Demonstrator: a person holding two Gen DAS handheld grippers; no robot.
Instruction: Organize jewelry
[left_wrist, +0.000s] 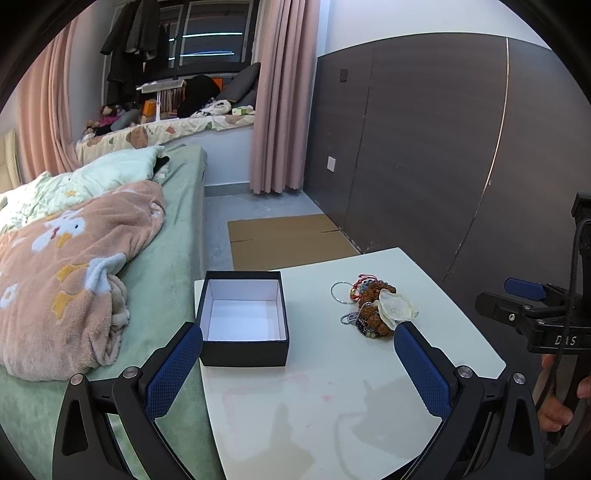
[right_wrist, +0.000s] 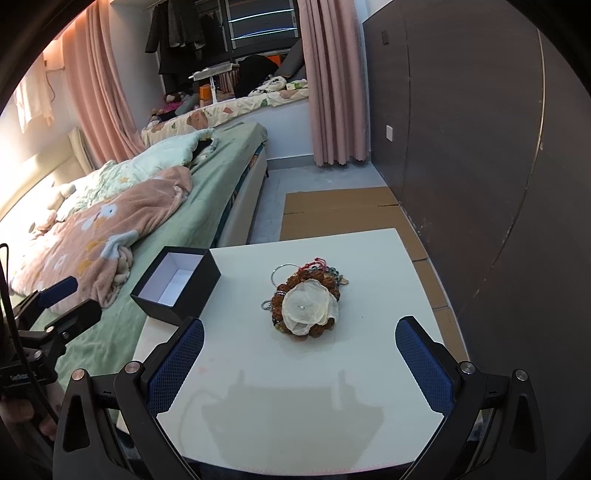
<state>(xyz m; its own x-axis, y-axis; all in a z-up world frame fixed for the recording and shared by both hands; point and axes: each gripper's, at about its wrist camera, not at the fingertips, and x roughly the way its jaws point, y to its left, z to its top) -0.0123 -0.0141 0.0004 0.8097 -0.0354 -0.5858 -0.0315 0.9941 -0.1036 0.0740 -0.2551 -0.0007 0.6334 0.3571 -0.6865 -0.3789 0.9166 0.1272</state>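
A pile of jewelry (left_wrist: 373, 310) lies on the small white table (left_wrist: 332, 398): brown bead bracelets, a silver ring hoop (left_wrist: 341, 292), chains, a red cord and a pale translucent flower piece (left_wrist: 393, 308) on top. An open black box (left_wrist: 243, 319) with a white inside stands empty at the table's left edge. My left gripper (left_wrist: 297, 343) is open and empty, above the table's near part. My right gripper (right_wrist: 299, 336) is open and empty, just short of the pile (right_wrist: 306, 299). The box (right_wrist: 177, 284) shows to its left.
A bed (left_wrist: 159, 266) with a pink blanket (left_wrist: 66, 277) runs along the table's left side. A dark panelled wall (left_wrist: 424, 147) stands to the right. Flat cardboard (left_wrist: 284, 240) lies on the floor beyond the table. The right gripper's body (left_wrist: 535, 314) shows at the far right.
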